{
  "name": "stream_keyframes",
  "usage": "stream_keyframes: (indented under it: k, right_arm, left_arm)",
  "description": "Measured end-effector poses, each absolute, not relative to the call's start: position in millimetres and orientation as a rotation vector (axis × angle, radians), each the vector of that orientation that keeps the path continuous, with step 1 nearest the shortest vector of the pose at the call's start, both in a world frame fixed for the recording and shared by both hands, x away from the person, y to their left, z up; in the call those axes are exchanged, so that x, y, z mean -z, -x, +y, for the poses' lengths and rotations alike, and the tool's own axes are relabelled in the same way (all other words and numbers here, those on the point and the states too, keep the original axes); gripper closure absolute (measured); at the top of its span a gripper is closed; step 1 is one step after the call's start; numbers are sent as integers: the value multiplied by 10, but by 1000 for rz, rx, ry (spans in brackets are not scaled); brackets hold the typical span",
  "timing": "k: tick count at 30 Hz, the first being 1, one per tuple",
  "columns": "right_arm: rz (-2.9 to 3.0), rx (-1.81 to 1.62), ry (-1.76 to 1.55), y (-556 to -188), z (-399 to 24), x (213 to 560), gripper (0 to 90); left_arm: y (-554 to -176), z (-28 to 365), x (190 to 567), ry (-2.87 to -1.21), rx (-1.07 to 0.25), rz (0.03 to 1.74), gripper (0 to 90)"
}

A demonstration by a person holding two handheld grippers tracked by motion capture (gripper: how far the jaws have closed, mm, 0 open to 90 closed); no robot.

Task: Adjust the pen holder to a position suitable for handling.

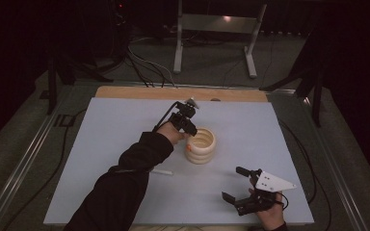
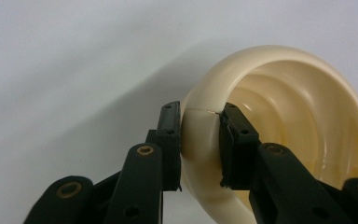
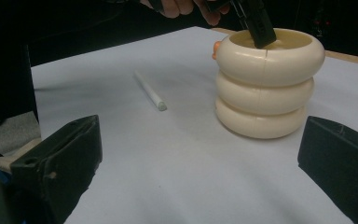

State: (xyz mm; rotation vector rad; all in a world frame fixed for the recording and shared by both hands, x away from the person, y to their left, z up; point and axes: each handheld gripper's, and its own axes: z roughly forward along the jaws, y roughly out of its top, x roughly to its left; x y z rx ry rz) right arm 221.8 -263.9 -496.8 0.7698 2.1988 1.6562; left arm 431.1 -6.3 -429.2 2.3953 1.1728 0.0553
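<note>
We note a pale sheet covering the counter (image 1: 250,120), with a strip of bare wood (image 1: 139,92) left showing along the far edge. A thin white stick (image 1: 160,172) lies flat on the sheet, well apart from the ribbed cream cup (image 1: 201,145), on its near-left side in the high view. Beyond the counter we log a grey metal frame (image 1: 217,24) standing on the floor and dark cables (image 1: 144,67) trailing across it. A metal rail (image 1: 24,159) runs along the counter's left side.

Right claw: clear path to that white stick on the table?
Probably yes. The right claw is open and holds nothing, and bare table lies between it and the white stick. The cream pot stands off to one side.
</note>
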Motion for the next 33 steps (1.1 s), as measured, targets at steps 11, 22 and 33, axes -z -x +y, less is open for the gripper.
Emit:
stream_keyframes:
  k: [11, 22, 33]
  right_arm:
    - [2199, -1654, -767, -2216, -2638, 4967, 0]
    - [2198, -1648, -765, -2213, -2633, 4966, 0]
    - [2199, -1646, -764, -2214, -2632, 4967, 0]
  left_arm:
    - [-4292, -35, 4228, -2387, -39, 1123, 587]
    - [-4294, 134, 4053, -2331, -14, 1068, 523]
    - [-4280, 392, 3941, -2320, 1, 1023, 426]
